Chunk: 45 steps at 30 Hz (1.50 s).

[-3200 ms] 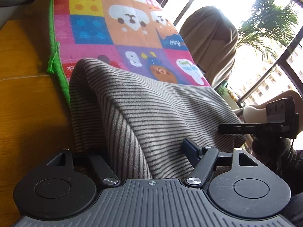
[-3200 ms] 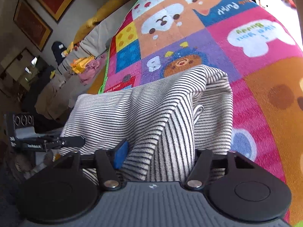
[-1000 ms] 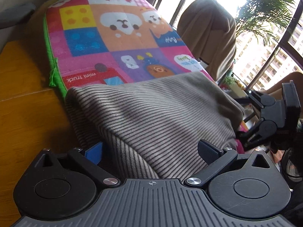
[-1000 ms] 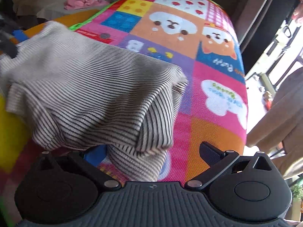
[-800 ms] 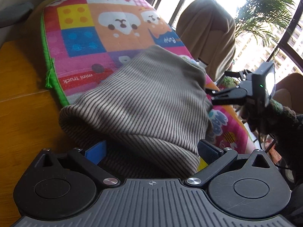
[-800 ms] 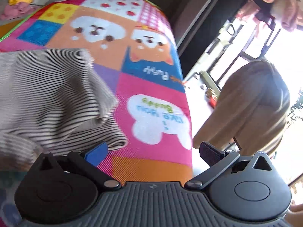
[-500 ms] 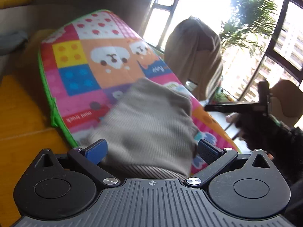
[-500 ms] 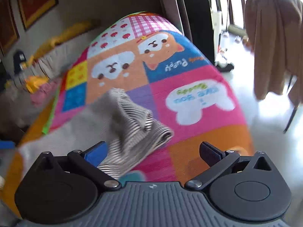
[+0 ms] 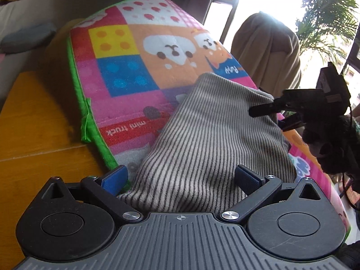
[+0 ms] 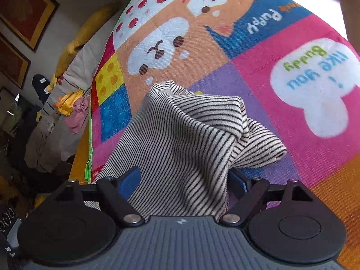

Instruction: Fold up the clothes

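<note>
**Clerk:** Left gripper point(image 9: 180, 177): jaws spread wide, blue pads on either side of the near edge of the striped garment point(image 9: 209, 139), nothing pinched. Right gripper point(image 10: 182, 182): jaws part open with a bunch of the same cloth between them; whether the pads truly bite it, I cannot tell.

**Checker:** Item one, then. The garment?

**Clerk:** Striped garment, soft knit, cream with dark stripes. Judged light, limp and not slippery; it will sag and crumple wherever it is unsupported. Best taken at a hem or corner, both layers together, rather than mid-panel.

**Checker:** Location?

**Clerk:** Left wrist view: lies from lower centre toward the right of frame, on the play mat point(image 9: 126, 78), its near edge running down between the left jaws. Right wrist view: fills the centre, heaped in folds, one rumpled lobe spilling to centre right, its lower part passing between the right jaws.

**Checker:** Anything around it?

**Clerk:** Right gripper point(image 9: 270, 110) shows at the right edge of the left wrist view, fingertips touching the far corner of the cloth. Beyond: wooden floor point(image 9: 40, 139) at left, a brown draped chair point(image 9: 267, 51) upper right, a palm point(image 9: 326, 22) at the window, framed pictures point(image 10: 24, 11) upper left of the right wrist view.
</note>
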Tool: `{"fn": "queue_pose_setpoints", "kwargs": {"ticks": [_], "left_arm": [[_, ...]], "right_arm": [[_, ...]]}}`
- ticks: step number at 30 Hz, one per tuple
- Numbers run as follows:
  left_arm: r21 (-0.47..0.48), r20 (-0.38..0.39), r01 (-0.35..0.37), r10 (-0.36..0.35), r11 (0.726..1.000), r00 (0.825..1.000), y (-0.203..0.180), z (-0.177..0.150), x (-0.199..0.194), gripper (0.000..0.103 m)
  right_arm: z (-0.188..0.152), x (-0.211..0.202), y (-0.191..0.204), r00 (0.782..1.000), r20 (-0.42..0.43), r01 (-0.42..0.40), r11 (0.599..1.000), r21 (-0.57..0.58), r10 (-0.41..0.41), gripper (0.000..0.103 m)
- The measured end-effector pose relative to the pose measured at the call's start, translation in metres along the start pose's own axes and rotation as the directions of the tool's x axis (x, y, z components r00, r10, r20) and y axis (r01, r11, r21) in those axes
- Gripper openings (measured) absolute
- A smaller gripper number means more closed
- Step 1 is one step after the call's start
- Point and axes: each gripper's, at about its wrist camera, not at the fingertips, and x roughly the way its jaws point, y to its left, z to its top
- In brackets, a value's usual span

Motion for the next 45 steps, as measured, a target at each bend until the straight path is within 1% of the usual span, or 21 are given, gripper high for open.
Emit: {"fn": "queue_pose_setpoints", "kwargs": {"ticks": [5,7,11,12,14,16,18,19,21,24,26,28,31,34,36,38,39,41,42,44,45], "left_arm": [[-0.006,-0.001,0.052,-0.052,0.999,0.999,-0.002,0.003,0.007,0.103],[0.006,-0.010,0.077,-0.077,0.997,0.997,-0.007,0.003,0.007,0.103],[0.049,-0.013,0.123,-0.123,0.991,0.992,-0.022,-0.003,-0.001,0.103],[0.058,-0.013,0.134,-0.133,0.989,0.991,-0.026,-0.005,-0.004,0.103],[0.077,-0.011,0.148,-0.147,0.986,0.989,-0.033,-0.010,-0.010,0.103],[0.105,0.001,0.115,-0.116,0.988,0.993,-0.041,-0.014,-0.015,0.103],[0.144,0.019,0.027,-0.030,0.989,0.999,-0.049,-0.019,-0.017,0.103],[0.164,0.031,-0.027,0.023,0.986,0.999,-0.053,-0.022,-0.018,0.103],[0.200,0.053,-0.119,0.111,0.972,0.992,-0.060,-0.026,-0.018,0.103],[0.226,0.060,-0.197,0.188,0.954,0.980,-0.064,-0.030,-0.018,0.103],[0.233,0.056,-0.222,0.214,0.947,0.975,-0.062,-0.028,-0.017,0.103],[0.229,0.061,-0.262,0.255,0.938,0.965,-0.058,-0.028,-0.017,0.103],[0.187,0.069,-0.310,0.302,0.932,0.951,-0.047,-0.027,-0.021,0.103],[0.158,0.070,-0.321,0.314,0.934,0.947,-0.036,-0.029,-0.029,0.103],[0.148,0.078,-0.323,0.315,0.935,0.946,-0.030,-0.030,-0.036,0.103],[0.127,0.085,-0.315,0.306,0.941,0.948,-0.024,-0.031,-0.043,0.103],[0.115,0.086,-0.307,0.299,0.945,0.950,-0.021,-0.031,-0.046,0.103],[0.097,0.086,-0.296,0.289,0.950,0.954,-0.018,-0.032,-0.049,0.103],[0.093,0.087,-0.295,0.287,0.951,0.954,-0.018,-0.033,-0.050,0.103],[0.090,0.090,-0.296,0.288,0.951,0.953,-0.018,-0.033,-0.050,0.103],[0.088,0.091,-0.295,0.287,0.952,0.954,-0.018,-0.033,-0.050,0.103]], "right_arm": [[0.051,0.053,0.029,0.999,0.031,0.023,0.997,-0.075,-0.020,0.082],[0.061,0.064,0.038,0.998,0.051,0.035,0.995,-0.095,-0.030,0.082],[0.055,0.060,0.058,0.991,0.107,0.100,0.974,-0.203,-0.080,0.084],[0.049,0.055,0.062,0.987,0.124,0.129,0.961,-0.243,-0.101,0.086],[0.029,0.037,0.067,0.976,0.157,0.196,0.922,-0.334,-0.151,0.087],[0.005,0.014,0.070,0.964,0.188,0.250,0.884,-0.396,-0.189,0.091],[-0.023,-0.012,0.072,0.952,0.218,0.290,0.853,-0.434,-0.213,0.095],[-0.039,-0.025,0.073,0.950,0.232,0.297,0.841,-0.453,-0.210,0.097],[-0.069,-0.048,0.075,0.951,0.250,0.285,0.825,-0.489,-0.180,0.101],[-0.102,-0.067,0.079,0.952,0.263,0.277,0.807,-0.521,-0.157,0.101],[-0.107,-0.069,0.083,0.950,0.270,0.282,0.809,-0.516,-0.159,0.101],[-0.110,-0.069,0.087,0.947,0.275,0.287,0.814,-0.505,-0.163,0.101],[-0.111,-0.057,0.091,0.948,0.260,0.295,0.812,-0.504,-0.183,0.103],[-0.118,-0.039,0.089,0.945,0.232,0.322,0.785,-0.530,-0.232,0.103],[-0.119,-0.041,0.088,0.945,0.229,0.323,0.789,-0.523,-0.235,0.103],[-0.118,-0.044,0.090,0.938,0.230,0.344,0.774,-0.532,-0.259,0.103],[-0.119,-0.046,0.092,0.932,0.239,0.362,0.756,-0.545,-0.273,0.103],[-0.124,-0.051,0.101,0.915,0.275,0.403,0.702,-0.586,-0.296,0.103],[-0.128,-0.054,0.107,0.912,0.293,0.410,0.676,-0.612,-0.288,0.103],[-0.137,-0.061,0.120,0.913,0.320,0.407,0.628,-0.664,-0.254,0.103],[-0.141,-0.065,0.127,0.921,0.316,0.387,0.612,-0.690,-0.226,0.103]]}}
